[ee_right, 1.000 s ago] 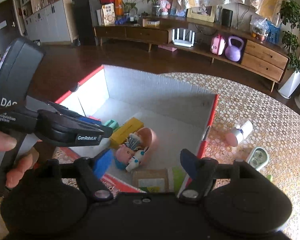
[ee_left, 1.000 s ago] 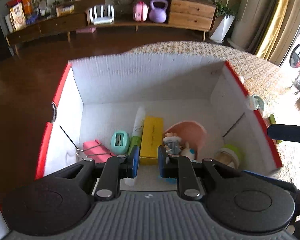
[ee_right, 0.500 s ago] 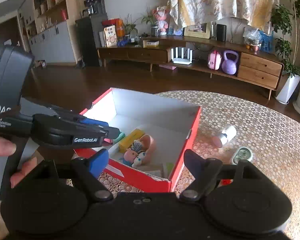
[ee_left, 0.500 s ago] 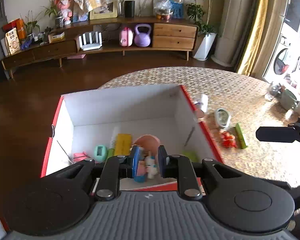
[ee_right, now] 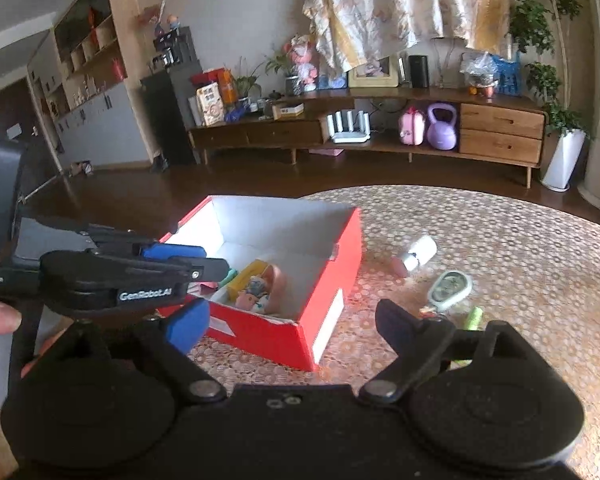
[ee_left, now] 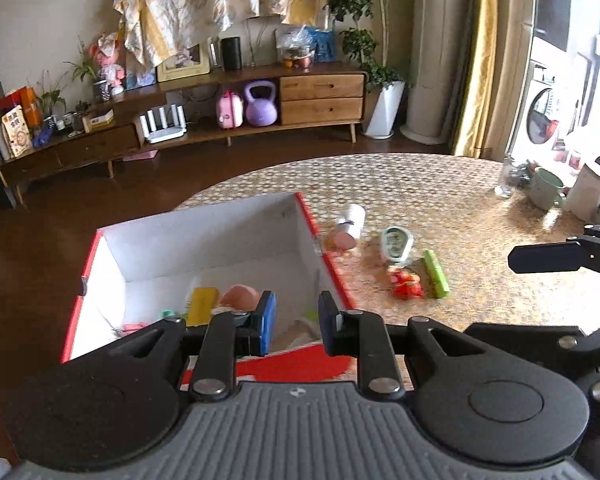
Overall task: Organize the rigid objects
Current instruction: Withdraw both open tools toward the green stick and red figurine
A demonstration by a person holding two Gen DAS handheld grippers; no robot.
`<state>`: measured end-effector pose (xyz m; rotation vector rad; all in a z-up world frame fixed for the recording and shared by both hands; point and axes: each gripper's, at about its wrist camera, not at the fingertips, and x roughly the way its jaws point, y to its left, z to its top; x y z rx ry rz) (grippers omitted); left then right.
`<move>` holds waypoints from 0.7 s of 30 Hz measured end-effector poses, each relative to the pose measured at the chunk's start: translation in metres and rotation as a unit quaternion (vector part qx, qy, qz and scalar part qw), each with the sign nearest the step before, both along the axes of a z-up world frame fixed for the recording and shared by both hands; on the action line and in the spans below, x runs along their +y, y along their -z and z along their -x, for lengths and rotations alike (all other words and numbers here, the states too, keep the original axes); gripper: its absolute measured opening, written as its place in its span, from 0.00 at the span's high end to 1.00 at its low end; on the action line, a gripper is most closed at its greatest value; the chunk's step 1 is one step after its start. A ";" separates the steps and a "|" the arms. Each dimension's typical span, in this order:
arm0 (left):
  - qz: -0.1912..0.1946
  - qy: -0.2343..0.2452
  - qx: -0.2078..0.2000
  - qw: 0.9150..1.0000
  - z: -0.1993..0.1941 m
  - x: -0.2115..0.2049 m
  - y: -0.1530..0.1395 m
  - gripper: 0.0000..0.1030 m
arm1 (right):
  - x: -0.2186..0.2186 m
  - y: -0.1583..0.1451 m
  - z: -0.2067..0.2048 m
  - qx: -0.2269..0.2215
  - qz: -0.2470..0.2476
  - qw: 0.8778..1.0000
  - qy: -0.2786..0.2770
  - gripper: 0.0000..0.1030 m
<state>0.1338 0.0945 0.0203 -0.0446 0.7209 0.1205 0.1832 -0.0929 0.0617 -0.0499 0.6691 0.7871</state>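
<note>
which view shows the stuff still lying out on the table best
The left wrist view: the white bottle, oval case, red toy and green tube lie unobstructed beside the red box. In the right wrist view the gripper partly hides the tube and toy.

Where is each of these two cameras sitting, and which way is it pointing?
Left wrist: sits on the left tongs, looking along them over the red box and table; the right tongs' tip pokes in.
Right wrist: sits on the right tongs, looking at the box; the left tongs and a hand show.
Both share the box, table, green tube and sideboard.
</note>
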 end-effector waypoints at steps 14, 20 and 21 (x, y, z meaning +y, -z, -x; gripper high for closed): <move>-0.002 0.041 -0.026 0.999 -0.009 -0.069 0.006 0.46 | -0.068 0.015 0.007 -0.022 -0.016 0.999 0.046 0.04; 0.004 0.048 -0.026 0.999 -0.025 -0.089 0.015 0.32 | -0.088 0.030 -0.002 -0.018 -0.017 0.998 0.064 0.01; 0.003 0.049 -0.026 0.998 -0.028 -0.092 0.016 0.32 | -0.090 0.033 -0.004 -0.017 -0.014 0.998 0.067 0.01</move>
